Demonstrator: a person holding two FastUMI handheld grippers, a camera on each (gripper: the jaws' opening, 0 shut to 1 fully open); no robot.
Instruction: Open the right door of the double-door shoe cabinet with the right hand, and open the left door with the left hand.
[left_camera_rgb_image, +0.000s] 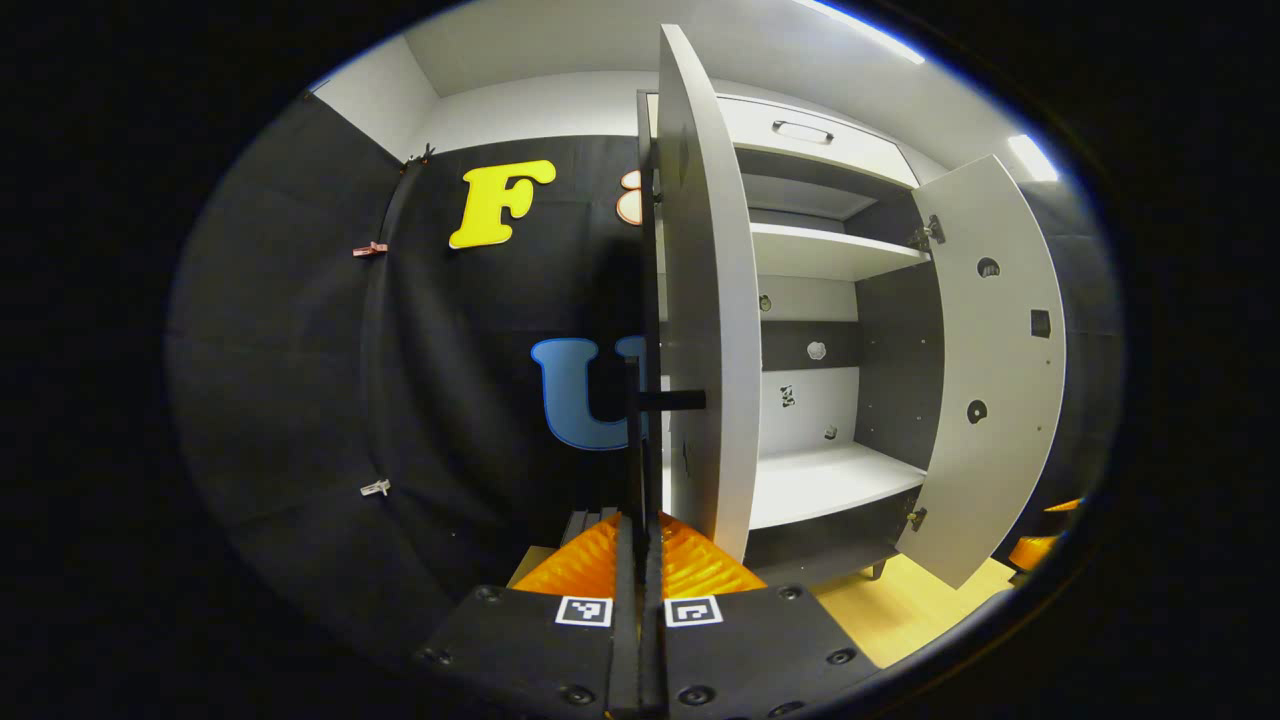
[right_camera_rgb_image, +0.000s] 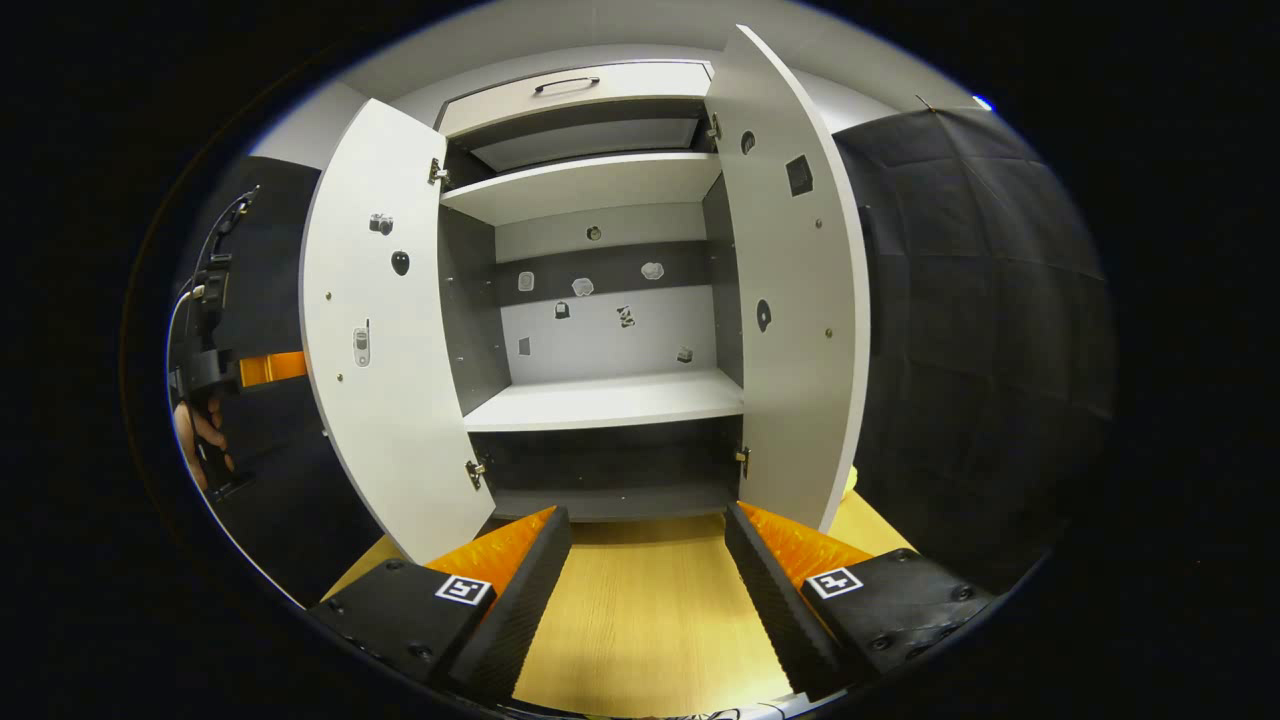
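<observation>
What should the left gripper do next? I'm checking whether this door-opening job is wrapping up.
Probably open its fingers and back away. The left gripper is shut on the handle of the left door, which already stands swung wide. The right door is open too, and the right gripper hangs open in front of the cabinet.

Both cabinet doors stand swung out, leaving the cabinet mouth open between them. The left door (right_camera_rgb_image: 385, 330) and right door (right_camera_rgb_image: 800, 290) flank a wide gap; the lower shelf (right_camera_rgb_image: 610, 400) and upper shelf (right_camera_rgb_image: 590, 185) carry nothing in the way. In the left gripper view, the left door's edge (left_camera_rgb_image: 700, 300) stands directly ahead, its black handle (left_camera_rgb_image: 672, 401) just beyond the closed jaws. Bare wooden floor (right_camera_rgb_image: 640, 600) lies before the cabinet.
</observation>
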